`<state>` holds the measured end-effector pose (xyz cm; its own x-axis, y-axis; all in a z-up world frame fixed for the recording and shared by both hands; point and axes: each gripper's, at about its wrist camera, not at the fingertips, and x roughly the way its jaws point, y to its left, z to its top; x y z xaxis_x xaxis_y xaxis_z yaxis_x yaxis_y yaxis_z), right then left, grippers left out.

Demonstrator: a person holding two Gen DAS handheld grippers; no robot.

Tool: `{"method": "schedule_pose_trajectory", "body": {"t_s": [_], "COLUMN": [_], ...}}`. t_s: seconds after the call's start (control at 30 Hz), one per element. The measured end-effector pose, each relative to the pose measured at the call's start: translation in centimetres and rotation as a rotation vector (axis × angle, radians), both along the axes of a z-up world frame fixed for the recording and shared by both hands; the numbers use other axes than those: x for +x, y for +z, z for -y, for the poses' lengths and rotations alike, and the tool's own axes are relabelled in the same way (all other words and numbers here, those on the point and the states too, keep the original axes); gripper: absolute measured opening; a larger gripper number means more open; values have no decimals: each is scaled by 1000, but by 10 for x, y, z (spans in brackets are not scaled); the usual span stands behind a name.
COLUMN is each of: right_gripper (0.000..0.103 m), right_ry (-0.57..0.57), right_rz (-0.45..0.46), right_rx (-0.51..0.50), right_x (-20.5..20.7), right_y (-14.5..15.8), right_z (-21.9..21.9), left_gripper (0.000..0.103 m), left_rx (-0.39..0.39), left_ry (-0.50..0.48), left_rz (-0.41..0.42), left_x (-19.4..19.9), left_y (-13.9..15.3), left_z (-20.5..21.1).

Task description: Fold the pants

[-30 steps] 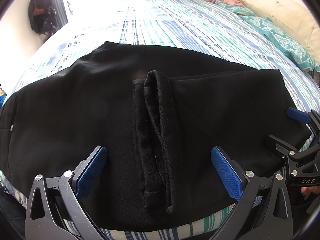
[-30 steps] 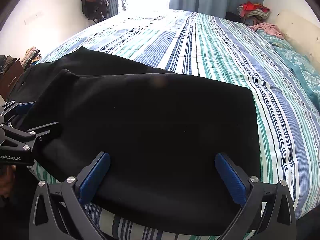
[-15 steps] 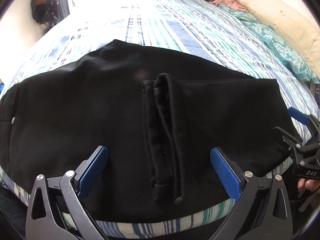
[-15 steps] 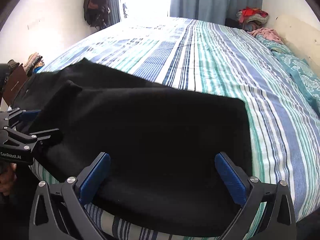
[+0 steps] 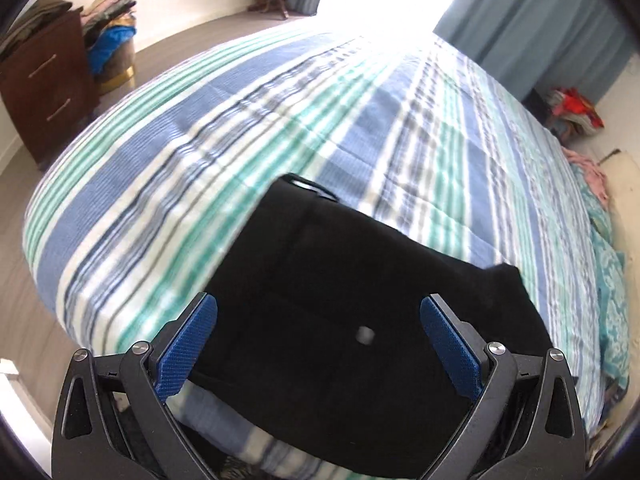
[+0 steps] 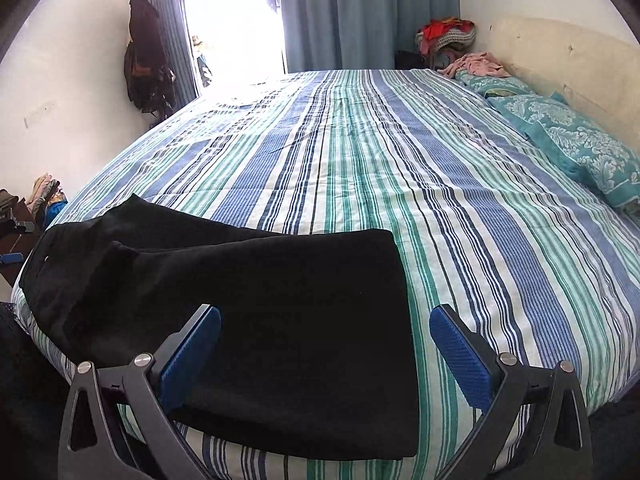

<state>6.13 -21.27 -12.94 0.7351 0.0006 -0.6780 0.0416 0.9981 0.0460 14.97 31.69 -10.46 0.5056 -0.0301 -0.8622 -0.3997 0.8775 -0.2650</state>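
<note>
The black pants (image 6: 256,312) lie folded flat near the front edge of the striped bed (image 6: 400,168). In the left wrist view the waist end of the pants (image 5: 340,300) with a small button shows between the blue pads. My left gripper (image 5: 318,336) is open and empty, just above the waist end at the bed's left corner. My right gripper (image 6: 324,348) is open and empty above the folded leg end, its right pad (image 6: 460,348) over bare sheet.
Teal patterned pillows (image 6: 576,144) and a cream headboard (image 6: 560,60) line the right side. A wooden dresser (image 5: 44,92) with piled clothes stands left of the bed. Curtains (image 6: 360,12) and a bright window are behind. Clothes pile (image 6: 444,36) in the far corner.
My left gripper has swung left, from over the middle fold to the waist end at the bed corner. My right gripper has pulled back and up slightly. Both stay open.
</note>
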Motion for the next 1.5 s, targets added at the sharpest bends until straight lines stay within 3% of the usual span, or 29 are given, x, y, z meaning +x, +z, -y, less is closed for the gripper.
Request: {"method": "schedule_pose_trajectory", "body": {"t_s": [0.1, 0.2, 0.27, 0.33, 0.47, 0.63, 0.67, 0.7, 0.73, 0.77, 0.8, 0.9, 1.0, 1.1, 1.27, 1.4, 1.5], "right_gripper": [103, 103, 103, 103, 103, 103, 103, 103, 103, 103, 103, 103, 103, 103, 103, 103, 103], "right_ry": [1, 8, 12, 17, 21, 17, 19, 22, 24, 24, 22, 1, -26, -62, -137, -176, -188], "right_rz": [-15, -19, -24, -28, -33, -39, -35, -28, -20, -11, -2, 22, 38, 51, 72, 79, 85], "right_rx": [-5, -10, -14, -18, -26, -19, -19, -17, -16, -14, -11, -8, 14, 75, 152, 167, 158], "right_x": [-2, -2, -2, -1, 0, 5, 5, 4, 4, 3, 2, 1, -1, -3, -3, -3, -6], "right_y": [-4, -5, -7, -7, -9, -12, -11, -9, -7, -5, -2, 4, 10, 15, 21, 22, 24], "right_z": [-1, -4, -7, -9, -10, -10, -10, -11, -11, -11, -11, -7, 2, 15, 38, 49, 53], "left_gripper": [102, 102, 103, 103, 103, 102, 94, 76, 67, 43, 28, 16, 15, 13, 11, 10, 11], "left_rx": [-95, -160, -142, -151, -135, -187, -190, -192, -178, -159, -136, -186, -276, -330, -354, -306, -249], "left_ry": [41, -8, -54, -63, -58, -58, -52, -51, -50, -52, -40, 3, 20, -39, -264, -444, -534], "left_rz": [-30, -67, -125, -94, -56, -92, -99, -91, -84, -85, -91, -61, -3, 57, 126, 98, 22], "left_x": [8, 18, 27, 25, 22, 22, 20, 17, 13, 9, 7, -4, -13, -17, -9, 3, 13], "left_y": [-21, -44, -63, -72, -70, -71, -68, -65, -60, -53, -47, -22, 15, 58, 104, 92, 48], "left_z": [-30, -27, -19, -20, -19, -27, -29, -27, -25, -21, -18, -18, -10, 24, 135, 239, 306]}}
